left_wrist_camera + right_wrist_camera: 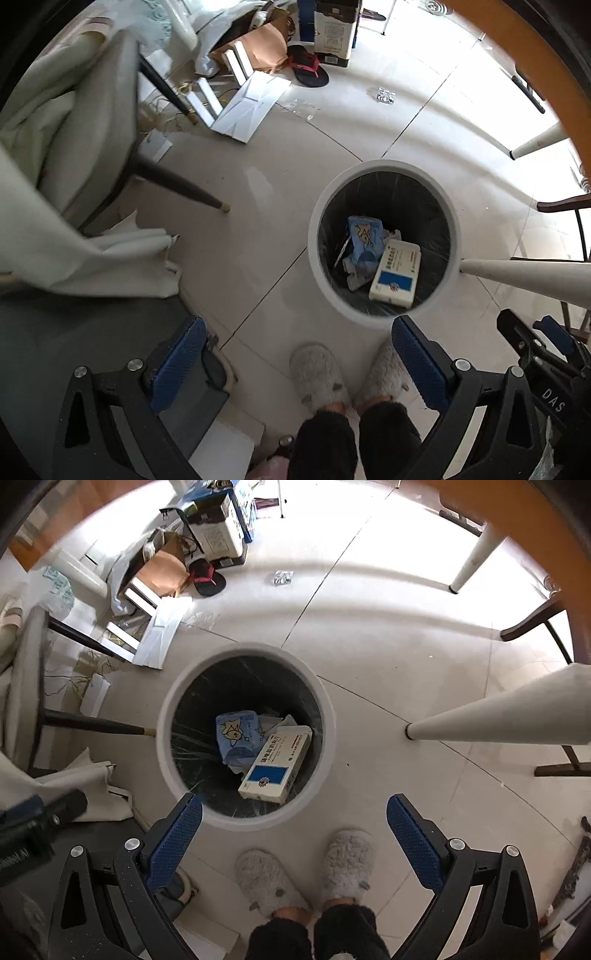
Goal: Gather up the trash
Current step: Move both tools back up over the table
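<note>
- Right wrist view showed the white-and-blue box [275, 764] lying inside the round bin [162, 716], against a blue packet [236, 736].
- Your right gripper [294, 843] pointed down, released, empty.
- Your left gripper [298, 363] hung likewise, jaws wide.

One white bin [162, 738] holds one medicine box [275, 764] and one blue packet [236, 734]; two grey slippers [267, 882] stand nearby.

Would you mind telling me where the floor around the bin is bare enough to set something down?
Bare tile lies between the white bin and the white table leg, and beyond the bin toward the small wrapper. A narrow strip separates bin and grey slippers. The far left is crowded: cardboard boxes, white panels, chair legs.
</note>
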